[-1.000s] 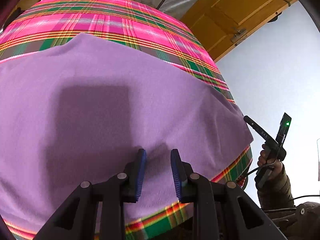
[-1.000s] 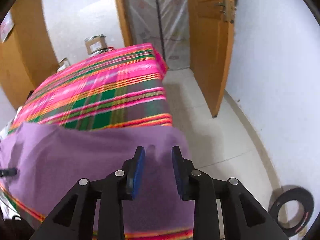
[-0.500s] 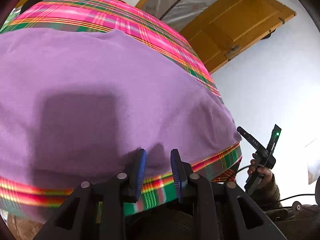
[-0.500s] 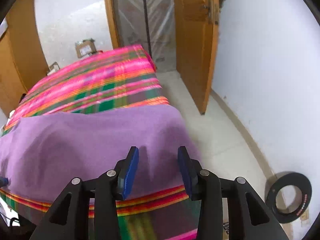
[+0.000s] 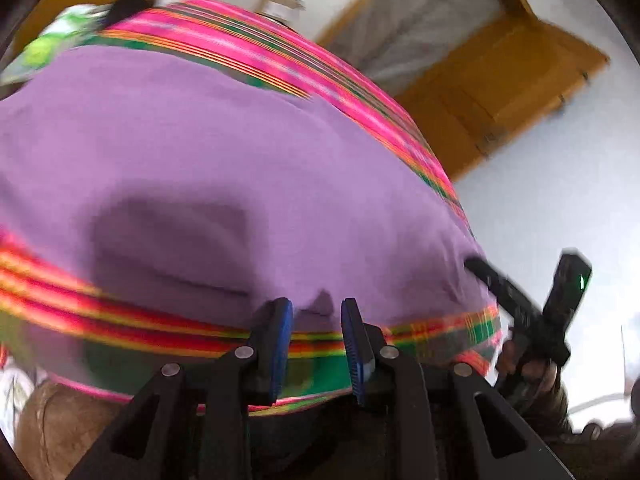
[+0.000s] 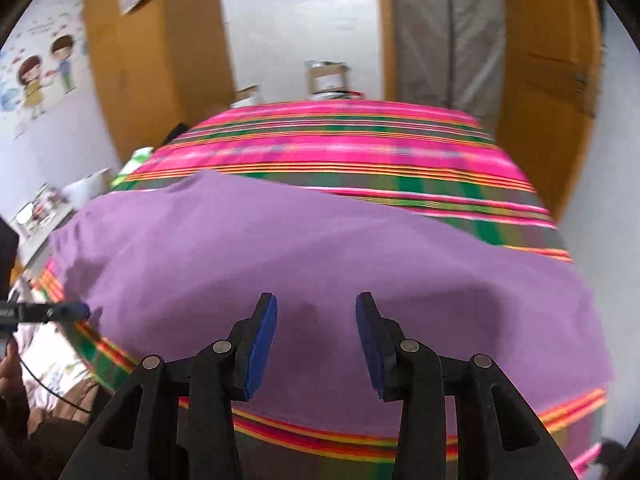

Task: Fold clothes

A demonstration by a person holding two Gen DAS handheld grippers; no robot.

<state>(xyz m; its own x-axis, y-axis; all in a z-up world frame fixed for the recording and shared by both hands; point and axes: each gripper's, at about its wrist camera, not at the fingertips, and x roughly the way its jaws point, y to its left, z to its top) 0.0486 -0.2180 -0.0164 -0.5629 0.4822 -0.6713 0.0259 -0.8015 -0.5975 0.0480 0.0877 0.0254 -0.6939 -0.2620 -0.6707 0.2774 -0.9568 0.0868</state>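
Observation:
A purple garment [image 5: 240,160] [image 6: 320,260] lies spread flat on a bed under a pink and green plaid cover [image 5: 280,52] [image 6: 340,148]. Its near hem runs along the bed's front edge. My left gripper [image 5: 315,306] hovers at that hem, open, with a gap between the blue pads and only shadow there. My right gripper [image 6: 316,300] is over the garment's near middle, jaws wide and open, nothing between them. One of its fingers [image 5: 492,278] shows by the garment's right corner. A left finger [image 6: 60,312] reaches the left corner.
An orange wooden door [image 5: 500,92] [image 6: 548,80] stands open at the far right beside a plastic-draped doorway. Cardboard boxes [image 6: 326,76] sit behind the bed. A wooden cabinet [image 6: 132,60] stands far left. A person's hand [image 5: 532,368] holds the right gripper.
Both grippers drew back toward the bed's near edge, so the plaid border now shows below the hem. The right jaws widened and that gripper swung left over the garment.

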